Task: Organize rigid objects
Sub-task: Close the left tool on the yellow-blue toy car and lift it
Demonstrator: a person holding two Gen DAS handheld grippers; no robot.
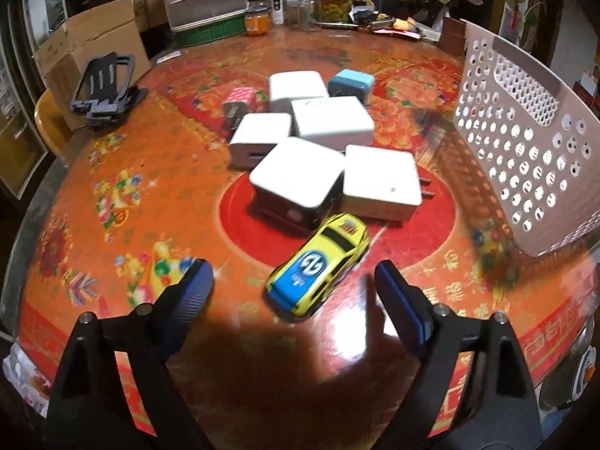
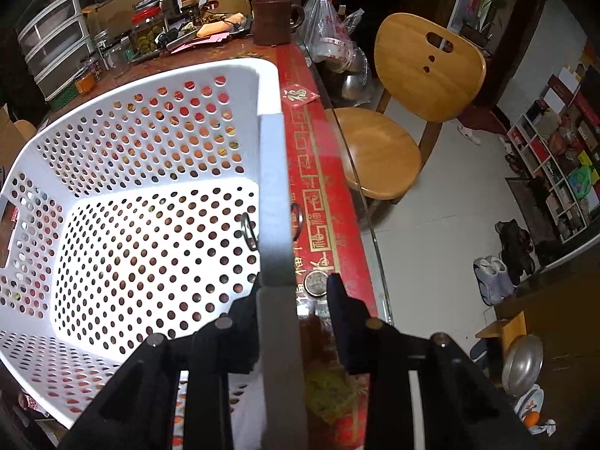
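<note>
toy car (image 1: 318, 263) lies on the table (image 1: 112, 243) in the left wrist view, yellow with a blue end and a round logo on its roof; its long axis runs diagonally, blue end toward the camera and lower left, yellow end up and right toward the chargers. white charger blocks (image 1: 296, 183) sit clustered just beyond it, the nearest almost touching the car's far end, with a pink charger (image 1: 242, 99) and a blue charger (image 1: 350, 82) behind them. the table wears a glossy red-and-orange floral cloth; a black phone stand (image 1: 107, 88) rests at far left, jars and plastic drawers crowd the far edge, and the white perforated basket (image 1: 525, 142) stands at right, tilted. the left gripper (image 1: 294, 281) is spread wide and holds nothing — the car lies between and slightly ahead of its blue-padded fingertips, nearer the right one, touching neither

right wrist view: the right gripper (image 2: 296, 288) pinches the basket (image 2: 150, 225) by its rim — one finger inside, one outside against the wall. no objects show inside the basket. beyond the table edge stand a wooden chair (image 2: 405, 112) on a pale floor, shoes and a shelving unit at far right; a brown mug (image 2: 272, 20) sits at the table's far end
</note>
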